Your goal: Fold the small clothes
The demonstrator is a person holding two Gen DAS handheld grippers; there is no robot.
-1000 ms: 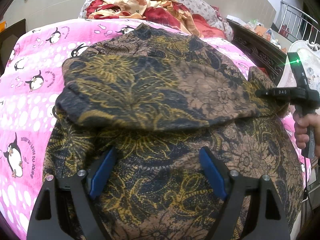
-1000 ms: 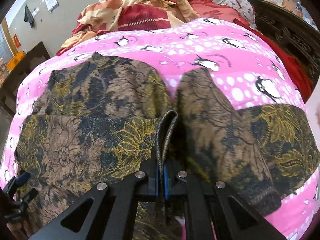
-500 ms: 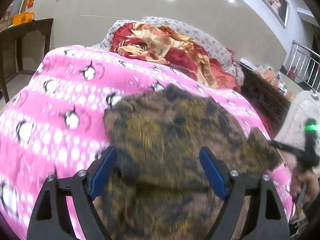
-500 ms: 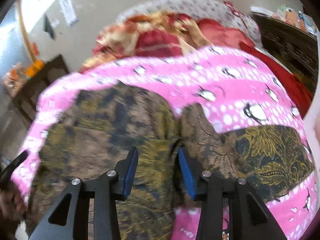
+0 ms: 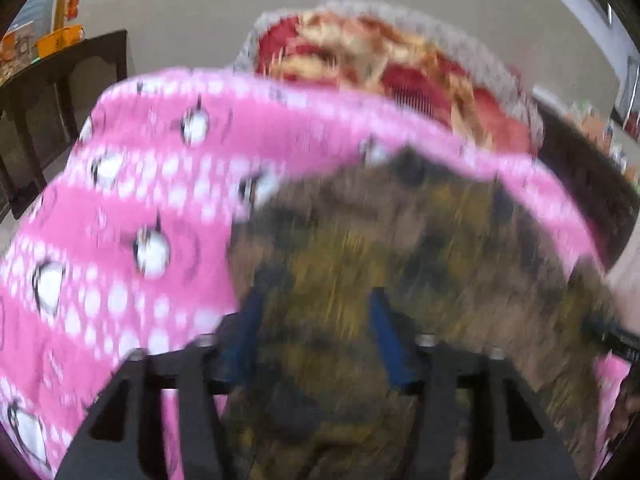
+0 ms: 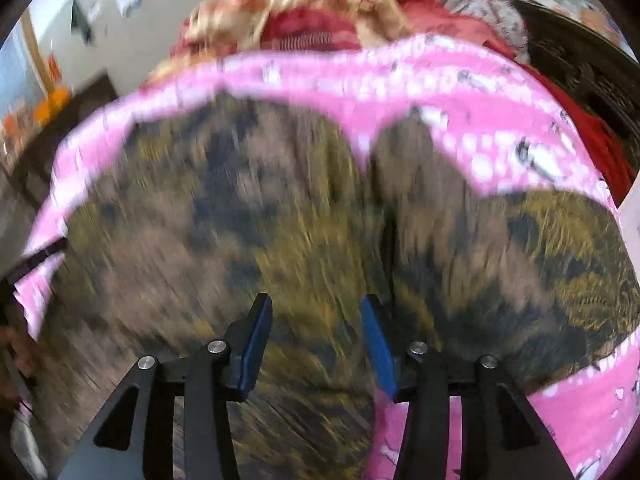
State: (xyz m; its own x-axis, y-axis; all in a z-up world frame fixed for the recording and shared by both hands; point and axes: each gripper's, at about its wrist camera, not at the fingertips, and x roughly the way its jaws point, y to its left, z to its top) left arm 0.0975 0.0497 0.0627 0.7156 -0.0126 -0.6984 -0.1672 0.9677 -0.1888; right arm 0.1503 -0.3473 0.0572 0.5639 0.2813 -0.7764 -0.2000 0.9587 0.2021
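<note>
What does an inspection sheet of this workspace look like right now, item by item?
Surface: pink penguin blanket covering a bed.
Job's things: brown floral garment spread on the blanket, partly folded; details blurred.
Clutter: red and cream bedding heaped at the far end.
Grippers: left gripper open above the garment, jaws have just been closing, nothing gripped; right gripper open, jaws have just been opening, cloth lies below, not pinched.
Cables: nothing seen.
Surroundings: dark wooden table to the left, dark carved bed frame to the right, pale wall behind.
</note>
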